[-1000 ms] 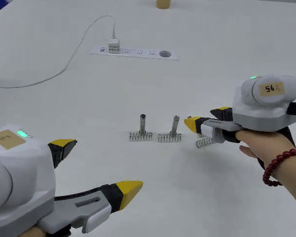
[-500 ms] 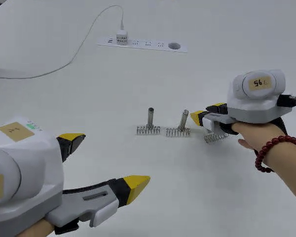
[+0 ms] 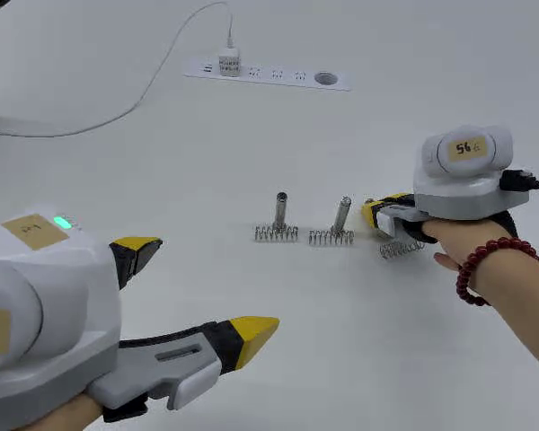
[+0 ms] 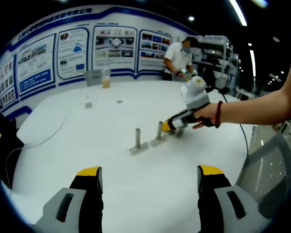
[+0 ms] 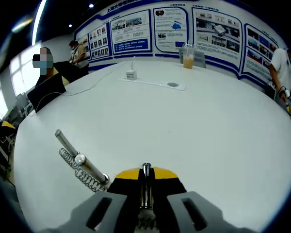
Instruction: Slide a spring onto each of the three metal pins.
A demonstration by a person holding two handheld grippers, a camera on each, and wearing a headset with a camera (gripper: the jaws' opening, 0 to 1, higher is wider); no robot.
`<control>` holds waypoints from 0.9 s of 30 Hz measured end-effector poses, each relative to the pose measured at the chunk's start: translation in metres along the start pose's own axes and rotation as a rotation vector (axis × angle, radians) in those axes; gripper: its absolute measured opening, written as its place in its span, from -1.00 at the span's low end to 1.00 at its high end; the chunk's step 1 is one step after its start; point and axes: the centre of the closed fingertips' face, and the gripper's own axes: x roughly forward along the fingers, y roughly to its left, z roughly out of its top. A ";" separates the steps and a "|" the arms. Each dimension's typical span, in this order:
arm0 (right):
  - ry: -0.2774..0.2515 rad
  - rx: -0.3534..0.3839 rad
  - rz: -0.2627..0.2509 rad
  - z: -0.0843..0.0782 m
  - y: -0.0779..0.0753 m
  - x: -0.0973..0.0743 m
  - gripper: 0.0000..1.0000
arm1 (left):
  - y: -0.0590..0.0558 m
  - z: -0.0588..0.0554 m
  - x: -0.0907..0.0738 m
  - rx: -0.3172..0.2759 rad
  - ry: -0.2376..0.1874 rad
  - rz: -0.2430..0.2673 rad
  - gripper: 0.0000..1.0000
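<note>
One white desk (image 3: 251, 135) carries everything. Of the two grey, yellow-tipped grippers, the left gripper (image 3: 200, 285) hovers near with fingers spread, holding nothing; the right gripper (image 3: 373, 212) has its fingers clenched on one metal pin (image 5: 145, 187). One white power strip (image 3: 269, 74) lies far back. Two more metal pins (image 3: 281, 206) (image 3: 342, 214) stand upright, and three coil springs (image 3: 277, 233) (image 3: 331, 238) (image 3: 401, 248) lie flat at the pins' bases, none threaded. Since a second ago, pins and springs have not shifted.
</note>
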 end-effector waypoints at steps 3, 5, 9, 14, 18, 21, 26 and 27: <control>0.004 0.000 0.009 0.000 0.000 -0.002 -0.81 | 0.000 0.000 0.000 0.004 0.002 0.000 0.63; 0.007 0.029 0.014 0.000 -0.001 -0.003 -0.82 | 0.000 0.001 0.000 0.002 0.000 -0.001 0.63; -0.002 0.046 0.020 0.003 -0.003 -0.008 -0.82 | 0.000 0.001 0.000 0.006 0.002 0.002 0.63; -0.021 0.044 0.032 0.009 -0.002 -0.017 -0.82 | 0.002 0.001 -0.002 0.009 0.003 0.008 0.64; -0.039 0.035 0.034 0.014 -0.002 -0.025 -0.82 | 0.002 0.003 -0.003 0.010 -0.003 0.009 0.64; -0.048 0.029 0.034 0.015 -0.002 -0.029 -0.82 | 0.002 0.004 -0.003 0.015 -0.002 0.010 0.64; -0.057 0.015 0.033 0.017 -0.002 -0.036 -0.82 | 0.001 0.006 -0.004 0.020 -0.007 0.007 0.64; -0.058 0.012 0.032 0.017 -0.001 -0.037 -0.82 | 0.001 0.006 -0.004 0.020 -0.008 0.007 0.64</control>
